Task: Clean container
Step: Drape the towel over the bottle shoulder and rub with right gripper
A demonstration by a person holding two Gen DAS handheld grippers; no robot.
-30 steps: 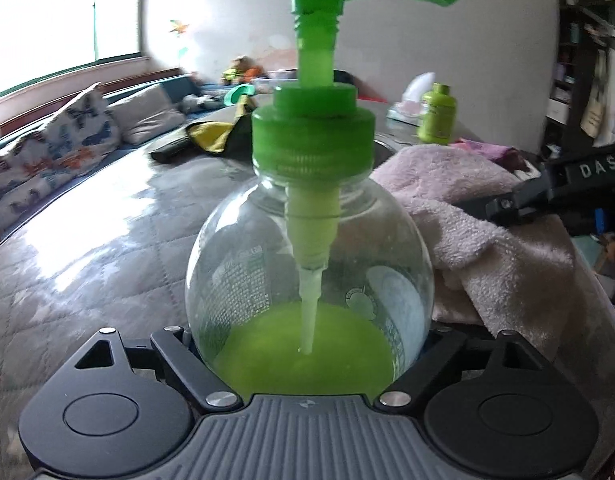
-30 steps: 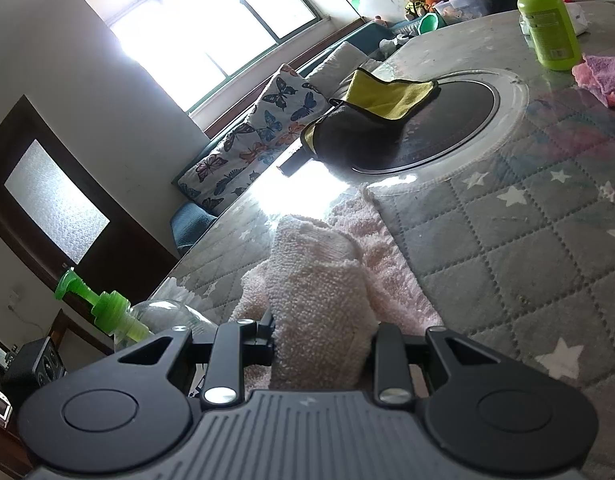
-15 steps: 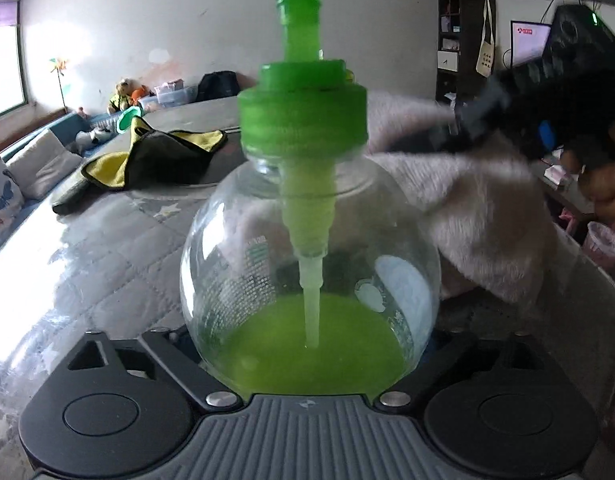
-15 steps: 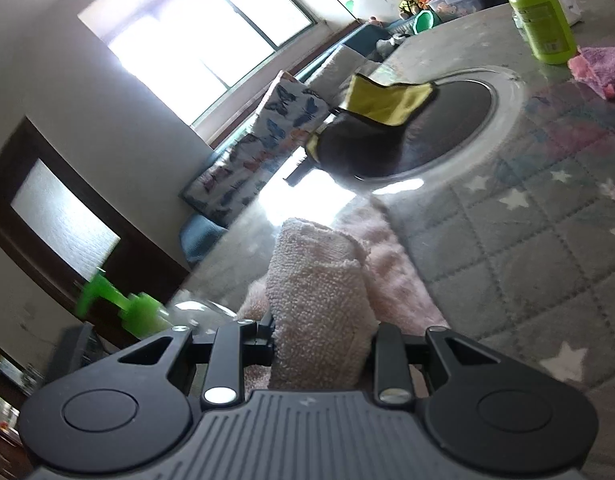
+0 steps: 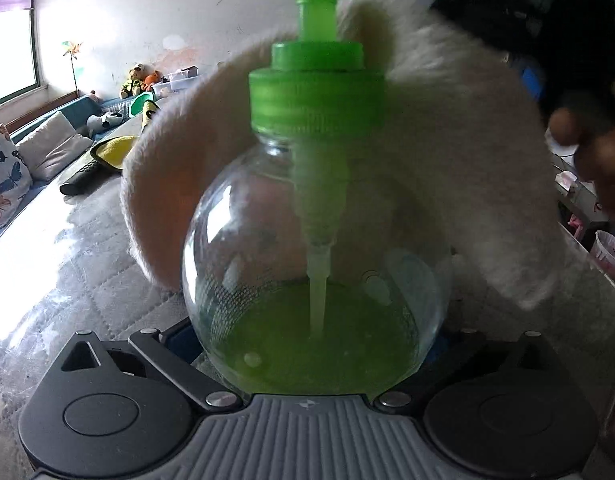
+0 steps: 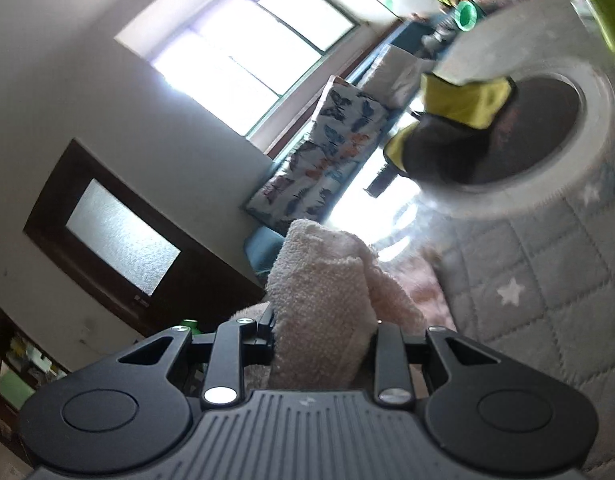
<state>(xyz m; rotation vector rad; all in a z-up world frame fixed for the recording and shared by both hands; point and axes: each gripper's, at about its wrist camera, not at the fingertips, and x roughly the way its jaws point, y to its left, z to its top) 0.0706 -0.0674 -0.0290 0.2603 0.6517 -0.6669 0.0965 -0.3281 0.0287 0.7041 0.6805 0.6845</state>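
The wiping step is judged to be in hand. A round clear-glass soap bottle with a green pump top and green liquid in its lower part [image 5: 315, 264] is seated between the jaws of the left gripper [image 5: 315, 344], which are spread as wide as they go around its broad belly; whether the pads press on the glass cannot be told, since the contact is hidden behind the bottle. The bottle is seen just above the grey quilted counter [image 5: 87, 280], its base hidden by the gripper body.

A fluffy pale-pink towel [image 6: 323, 304] is pinched in the right gripper [image 6: 323, 344], whose jaws are pressed tightly together on a fold. In the left view the towel is draped behind the bottle's shoulder and neck, blurred.

The next move is judged to call for the towel being rubbed around the glass while the bottle is kept steady.

The pump head is cut off at the top edge. Actual contact between towel and glass cannot be confirmed.
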